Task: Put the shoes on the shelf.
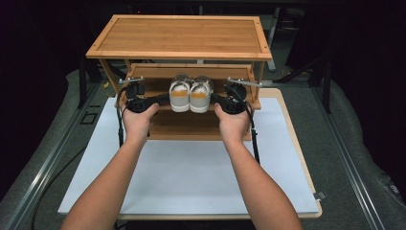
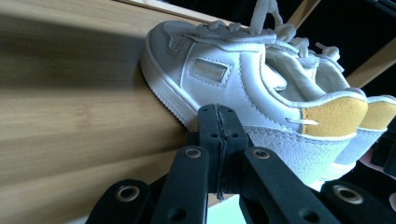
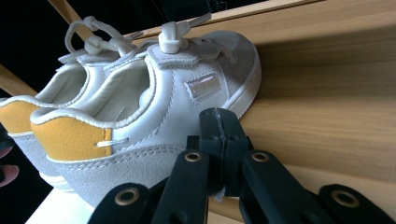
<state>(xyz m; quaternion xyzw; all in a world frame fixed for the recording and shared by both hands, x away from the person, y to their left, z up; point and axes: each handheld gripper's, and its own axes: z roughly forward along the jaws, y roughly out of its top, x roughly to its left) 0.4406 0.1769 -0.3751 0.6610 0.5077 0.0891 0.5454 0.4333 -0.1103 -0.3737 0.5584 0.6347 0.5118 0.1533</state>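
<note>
No readable text found anywhere, a small rectangular tag (image 2: 210, 70) seen on the side of the left sneaker (image 2: 243, 88), its lettering too blurred to be made out, a matching tag (image 3: 202, 86) on the right sneaker (image 3: 187, 107) equally illegible

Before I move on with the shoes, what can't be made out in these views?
- Pair of shoes: toes hidden under the rack's top shelf, high view.
- Left gripper and right gripper: whether their shut tips press the shoe sides, unclear.
- Side label: too small to read.
</note>
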